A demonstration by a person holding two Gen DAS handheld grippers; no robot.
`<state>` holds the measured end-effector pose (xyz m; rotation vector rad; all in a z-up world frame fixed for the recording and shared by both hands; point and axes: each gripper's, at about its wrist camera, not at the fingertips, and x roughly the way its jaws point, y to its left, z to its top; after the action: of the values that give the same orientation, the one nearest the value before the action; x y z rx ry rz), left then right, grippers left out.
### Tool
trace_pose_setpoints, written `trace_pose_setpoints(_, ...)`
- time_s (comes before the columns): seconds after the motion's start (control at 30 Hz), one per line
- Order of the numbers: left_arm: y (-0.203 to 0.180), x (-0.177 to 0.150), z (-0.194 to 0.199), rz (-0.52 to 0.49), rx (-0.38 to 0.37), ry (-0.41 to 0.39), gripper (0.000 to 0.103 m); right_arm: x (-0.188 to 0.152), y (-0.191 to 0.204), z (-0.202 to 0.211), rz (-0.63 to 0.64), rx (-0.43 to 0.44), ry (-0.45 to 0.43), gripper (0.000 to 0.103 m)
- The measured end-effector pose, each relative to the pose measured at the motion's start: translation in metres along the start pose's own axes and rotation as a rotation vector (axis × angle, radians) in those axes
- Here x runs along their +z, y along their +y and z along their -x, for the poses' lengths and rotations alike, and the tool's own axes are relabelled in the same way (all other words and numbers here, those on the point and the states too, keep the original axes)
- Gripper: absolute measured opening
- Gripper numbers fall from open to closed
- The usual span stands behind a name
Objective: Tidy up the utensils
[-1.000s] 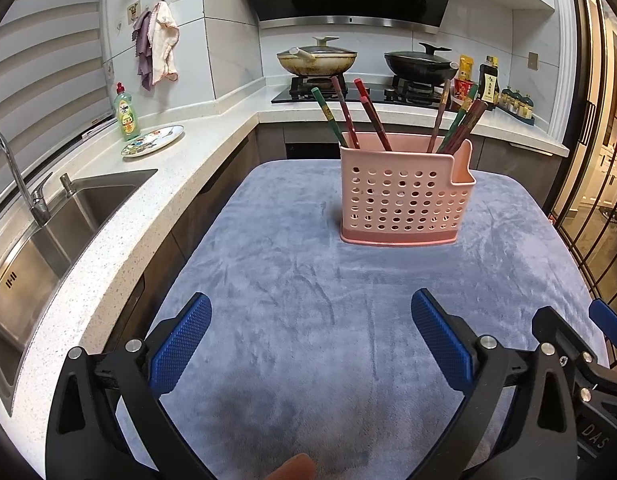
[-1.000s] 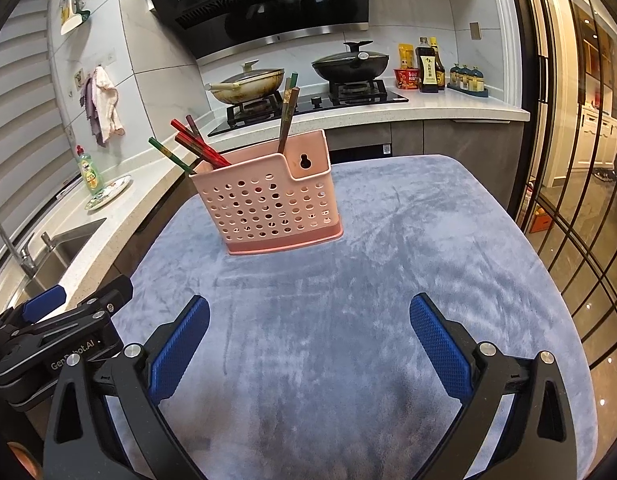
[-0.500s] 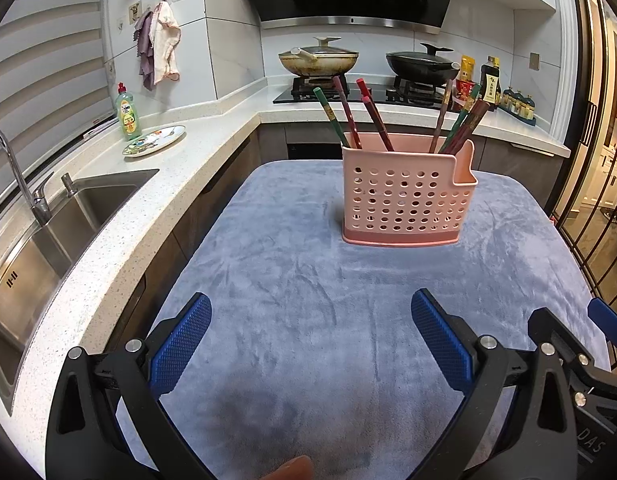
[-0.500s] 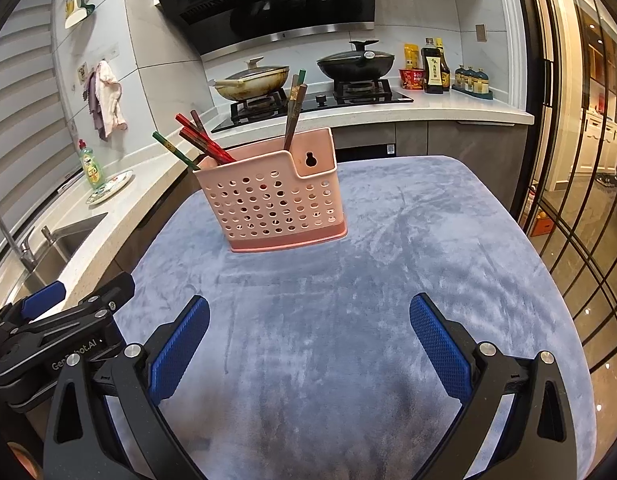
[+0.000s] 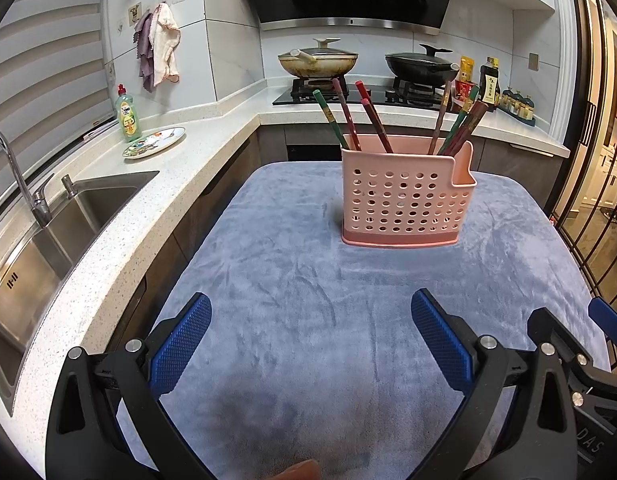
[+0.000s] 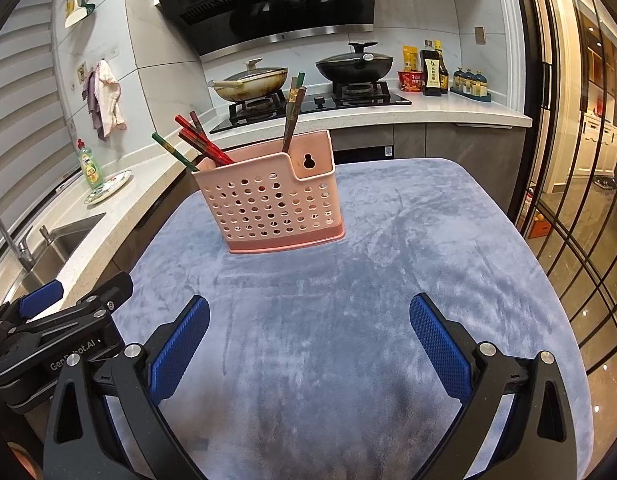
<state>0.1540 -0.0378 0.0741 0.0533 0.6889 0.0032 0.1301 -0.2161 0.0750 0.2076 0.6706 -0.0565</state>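
Observation:
A pink perforated utensil basket stands upright on the grey-blue cloth, and it also shows in the right wrist view. Several red, green and brown chopsticks stand in it, one group leaning left and one leaning right. My left gripper is open and empty, low over the near part of the cloth. My right gripper is open and empty beside it, well short of the basket.
A steel sink and tap lie to the left in a speckled counter. A dish soap bottle and plate stand behind it. Two woks sit on the stove, sauce bottles at the right.
Both grippers have drifted slightly, so the basket sits a little lower and nearer in each view. Both stay open and empty. The basket and chopsticks have not moved.

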Motion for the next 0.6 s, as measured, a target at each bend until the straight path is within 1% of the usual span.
trace_pose_setpoints(0.6,-0.0033,0.0006,-0.0024,-0.009,-0.004,0.009,0.096,-0.0017,-0.0008,0.0002,0.002,-0.009,-0.003,0.097)
